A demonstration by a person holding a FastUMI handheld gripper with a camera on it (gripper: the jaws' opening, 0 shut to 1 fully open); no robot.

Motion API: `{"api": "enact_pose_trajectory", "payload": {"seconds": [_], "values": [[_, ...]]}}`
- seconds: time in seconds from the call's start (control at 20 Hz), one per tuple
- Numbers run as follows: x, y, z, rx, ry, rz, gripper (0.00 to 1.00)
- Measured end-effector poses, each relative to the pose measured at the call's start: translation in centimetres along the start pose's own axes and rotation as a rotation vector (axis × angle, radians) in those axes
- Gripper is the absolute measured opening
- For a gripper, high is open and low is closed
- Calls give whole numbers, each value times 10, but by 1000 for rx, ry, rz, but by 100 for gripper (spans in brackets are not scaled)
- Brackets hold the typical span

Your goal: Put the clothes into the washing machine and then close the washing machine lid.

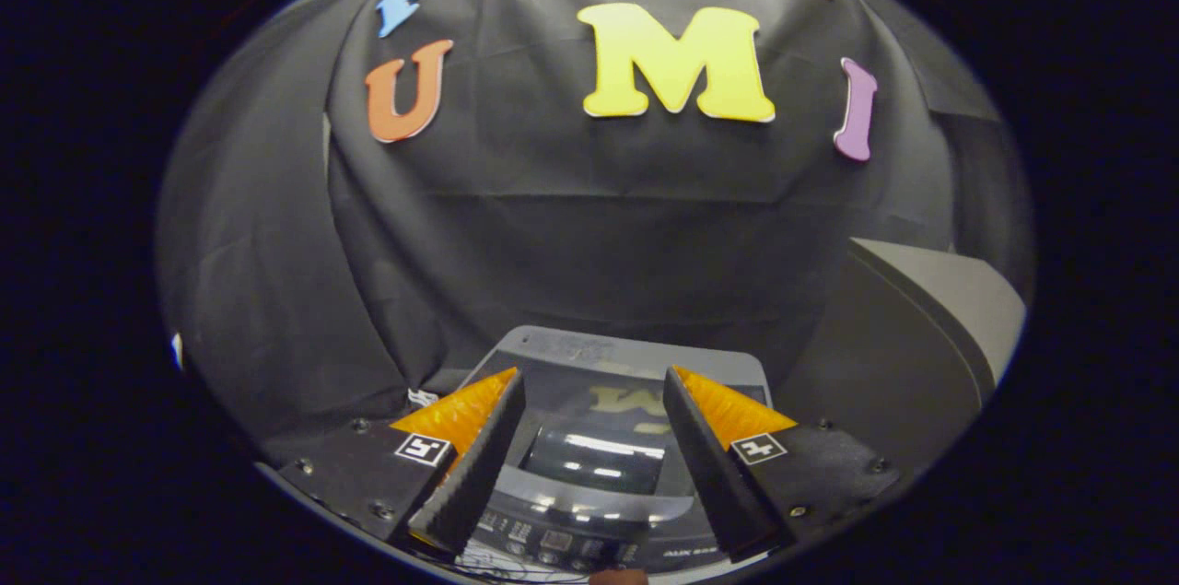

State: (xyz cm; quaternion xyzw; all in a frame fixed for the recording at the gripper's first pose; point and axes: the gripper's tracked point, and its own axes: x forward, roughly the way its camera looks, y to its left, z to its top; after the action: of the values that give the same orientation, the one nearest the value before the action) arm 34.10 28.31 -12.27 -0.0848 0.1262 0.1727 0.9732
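While the gripper (pixel 594 391) hangs released, the washing machine (pixel 599 465) lies below — lid (pixel 612 401) shut, grey box (pixel 930 327) beside.

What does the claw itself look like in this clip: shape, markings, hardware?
The claw has two wedge-shaped fingers tapering forward, with ribbed inner faces. Each sits on a dark plate bearing a small square black-and-white marker and visible screws. They stand open above the washing machine.

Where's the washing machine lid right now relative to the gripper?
In the gripper view, the washing machine lid lies closed and flat just ahead of and below the open gripper, seen between its fingers, with the control panel nearest the fingertips.
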Motion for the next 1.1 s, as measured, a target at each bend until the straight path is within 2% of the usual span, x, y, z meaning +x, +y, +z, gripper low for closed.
{"api": "enact_pose_trajectory", "payload": {"seconds": [0.3,0.65,0.8,1.1], "values": [[-140,-19,7,-44,-133,1,96],[-294,-78,23,-33,-252,-99,96],[-337,-110,25,34,-271,-177,96],[-393,-142,12,89,-295,-211,96]]}}
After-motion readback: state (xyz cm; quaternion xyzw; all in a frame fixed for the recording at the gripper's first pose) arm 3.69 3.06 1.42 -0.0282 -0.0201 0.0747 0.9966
